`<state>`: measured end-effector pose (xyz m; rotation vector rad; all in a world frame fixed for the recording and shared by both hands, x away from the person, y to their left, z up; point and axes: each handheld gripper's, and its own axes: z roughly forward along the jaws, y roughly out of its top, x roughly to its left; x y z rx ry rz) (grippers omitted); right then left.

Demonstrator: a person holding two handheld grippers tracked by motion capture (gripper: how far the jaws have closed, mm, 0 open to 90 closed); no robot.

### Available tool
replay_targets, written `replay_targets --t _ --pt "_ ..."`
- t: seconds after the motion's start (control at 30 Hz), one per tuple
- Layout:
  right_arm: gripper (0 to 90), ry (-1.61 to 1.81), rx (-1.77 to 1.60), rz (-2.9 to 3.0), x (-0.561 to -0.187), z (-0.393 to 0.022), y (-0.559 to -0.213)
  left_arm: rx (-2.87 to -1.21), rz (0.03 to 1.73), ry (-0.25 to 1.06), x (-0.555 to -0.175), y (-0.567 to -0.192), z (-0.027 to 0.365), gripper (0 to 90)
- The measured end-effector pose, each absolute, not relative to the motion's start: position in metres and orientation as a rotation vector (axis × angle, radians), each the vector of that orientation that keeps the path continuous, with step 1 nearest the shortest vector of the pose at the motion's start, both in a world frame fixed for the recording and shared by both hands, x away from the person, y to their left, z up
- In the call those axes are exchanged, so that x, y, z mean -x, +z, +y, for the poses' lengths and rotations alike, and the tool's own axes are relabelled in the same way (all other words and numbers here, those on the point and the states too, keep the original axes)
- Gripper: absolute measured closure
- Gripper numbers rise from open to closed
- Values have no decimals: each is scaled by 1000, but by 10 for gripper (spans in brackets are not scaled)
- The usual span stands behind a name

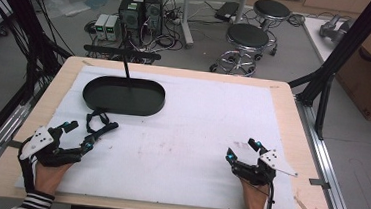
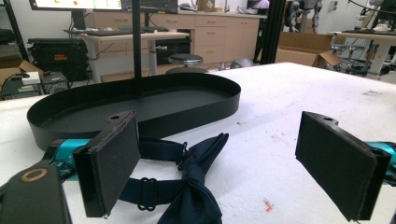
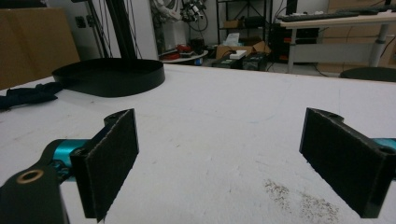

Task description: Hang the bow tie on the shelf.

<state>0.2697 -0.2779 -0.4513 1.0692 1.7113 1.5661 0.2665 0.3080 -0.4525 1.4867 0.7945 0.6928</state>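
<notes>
Bow tie [image 2: 189, 186], navy, strapped: laid flat on white table cover [image 1: 196, 135], just before black oval tray [image 1: 124, 95]. Left gripper [image 2: 224, 158] spread wide around it, unpressed; right gripper [image 3: 224, 163] spread wide, nothing held.

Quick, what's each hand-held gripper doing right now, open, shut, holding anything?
Left hand-held gripper: open, holding nothing; the dark navy fabric bow tie lies on the white mat between its jaws.
Right hand-held gripper: open, holding nothing.

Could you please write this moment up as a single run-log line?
left gripper: open, at bow tie, not gripping | right gripper: open, holding nothing | bow tie: on white mat beside black tray
</notes>
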Motion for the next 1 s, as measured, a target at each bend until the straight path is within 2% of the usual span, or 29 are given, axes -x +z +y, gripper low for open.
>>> replay_targets --t 1.0 --pt "106 1547 -1054 1722 -269 -276 -451 -1504 810 692 -268 -450 309 139"
